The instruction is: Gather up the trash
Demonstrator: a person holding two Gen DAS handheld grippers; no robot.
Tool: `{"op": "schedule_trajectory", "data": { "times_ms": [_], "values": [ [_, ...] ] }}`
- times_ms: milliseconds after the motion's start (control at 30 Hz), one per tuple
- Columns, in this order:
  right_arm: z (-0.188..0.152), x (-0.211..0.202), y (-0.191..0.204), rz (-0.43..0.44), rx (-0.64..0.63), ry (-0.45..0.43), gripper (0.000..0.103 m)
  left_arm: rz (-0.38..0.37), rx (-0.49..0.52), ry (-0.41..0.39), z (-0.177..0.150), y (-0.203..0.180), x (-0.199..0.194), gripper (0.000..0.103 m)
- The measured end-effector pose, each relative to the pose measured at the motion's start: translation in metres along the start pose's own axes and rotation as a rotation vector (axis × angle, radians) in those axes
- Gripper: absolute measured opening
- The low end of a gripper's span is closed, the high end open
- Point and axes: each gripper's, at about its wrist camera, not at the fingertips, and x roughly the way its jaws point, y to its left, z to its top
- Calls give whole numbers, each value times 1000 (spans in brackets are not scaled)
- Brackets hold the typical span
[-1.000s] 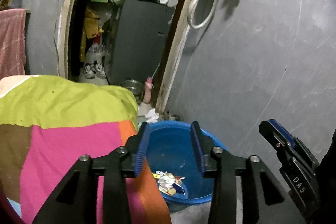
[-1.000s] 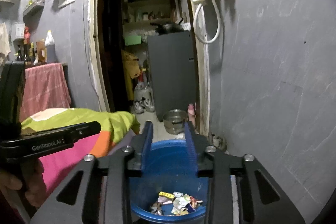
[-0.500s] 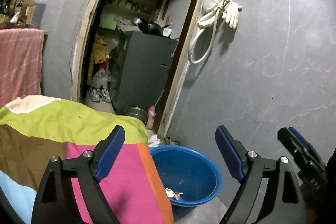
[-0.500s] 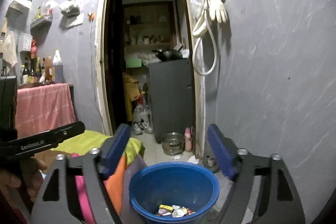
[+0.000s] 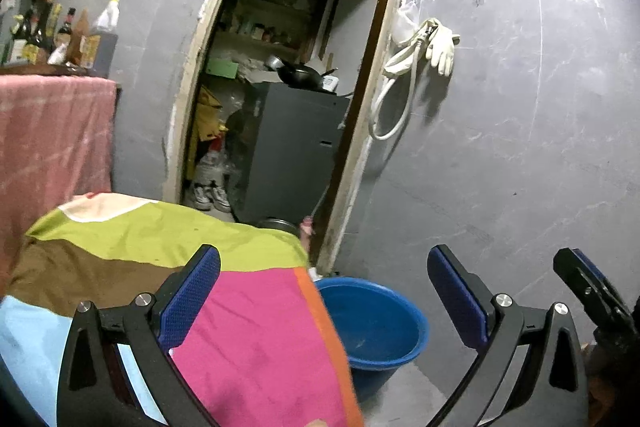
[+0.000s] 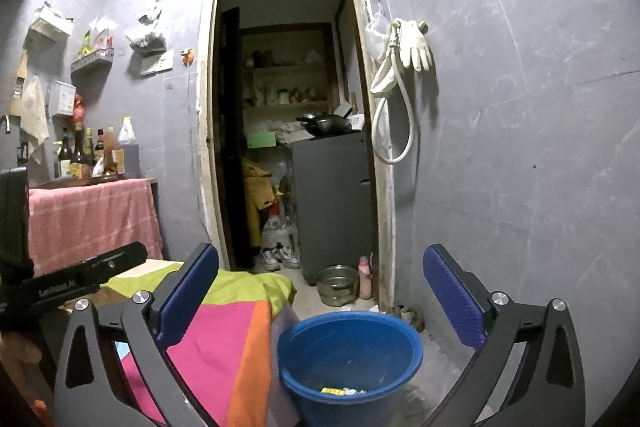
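From left to right in the right wrist view, we first meet the bottles (image 6: 96,151) standing on a surface draped in a pink cloth (image 6: 92,223), then the left gripper (image 6: 86,277) seen from the side, whose body carries pale lettering that appears to read "GenRobot.AI", though it is small and blurred here. Next comes the patchwork blanket (image 6: 224,343) in green, pink and orange, and just beside its edge the blue bucket (image 6: 350,355) on the floor, with the trash (image 6: 342,391), a few small wrappers, one yellow with dark print we cannot read, lying at its bottom. Beyond it the doorway opens on a grey cabinet (image 6: 334,203), and a white glove (image 6: 416,43) and hose (image 6: 394,123) hang on the wall to the right. The right gripper (image 6: 320,303) frames the bucket with its fingers (image 6: 450,293) spread wide and holding nothing. In the left wrist view the left gripper (image 5: 324,301) likewise has its fingers (image 5: 190,297) fully apart and empty, above the blanket (image 5: 256,339), with the bucket (image 5: 372,319) partly hidden behind the cloth. We judge that both grippers are clear of the bucket and free to seek further pieces. The risks from here: a low finger could snag the blanket and drag it over the bucket's rim, or clip the rim and tip the bucket, spilling the wrappers onto the floor.
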Motion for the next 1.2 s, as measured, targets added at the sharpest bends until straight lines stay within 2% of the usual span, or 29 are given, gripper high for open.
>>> {"op": "schedule_trajectory", "data": {
  "times_ms": [467,900,1200],
  "values": [
    [-33,-49,15,-42,-39,-13,103,128,60,-44,-50,3,-59,101],
    [-55,-79,8,-99,-19,-12,103,174,97,-53,-83,-3,-84,101],
    [-67,-86,9,-108,-24,2,103,192,103,-27,-104,-7,-89,101]
  ]
}}
